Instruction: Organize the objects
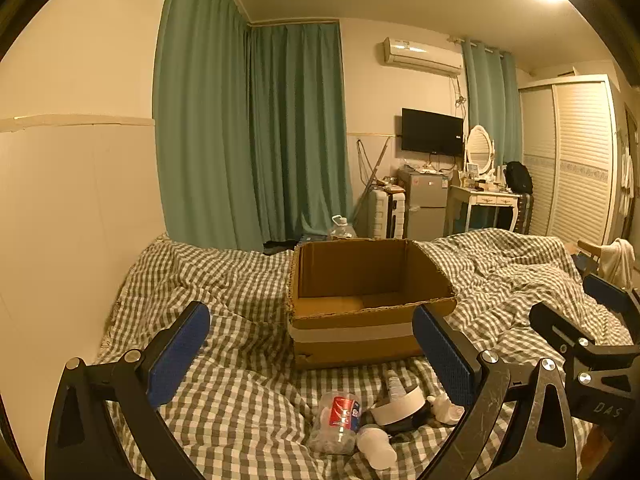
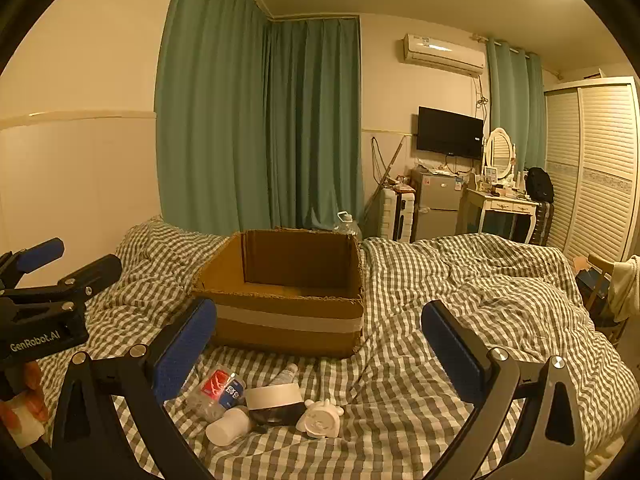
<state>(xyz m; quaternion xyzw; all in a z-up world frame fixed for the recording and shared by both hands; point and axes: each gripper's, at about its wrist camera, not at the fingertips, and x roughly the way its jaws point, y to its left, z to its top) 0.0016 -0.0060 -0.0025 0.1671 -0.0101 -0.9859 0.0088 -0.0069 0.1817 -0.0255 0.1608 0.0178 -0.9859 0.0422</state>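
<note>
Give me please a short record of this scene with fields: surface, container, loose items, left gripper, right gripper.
surface: grey-and-white checked bed cover
container: open brown cardboard box, looks empty
loose items: crushed clear plastic bottle with red label, white tape roll, small white animal figure, white cylindrical cup, all lying before the box
left gripper: open, holds nothing
right gripper: open, holds nothing

Teal curtains (image 1: 248, 132), wall TV (image 1: 432, 132), louvred wardrobe (image 1: 576, 160).
</note>
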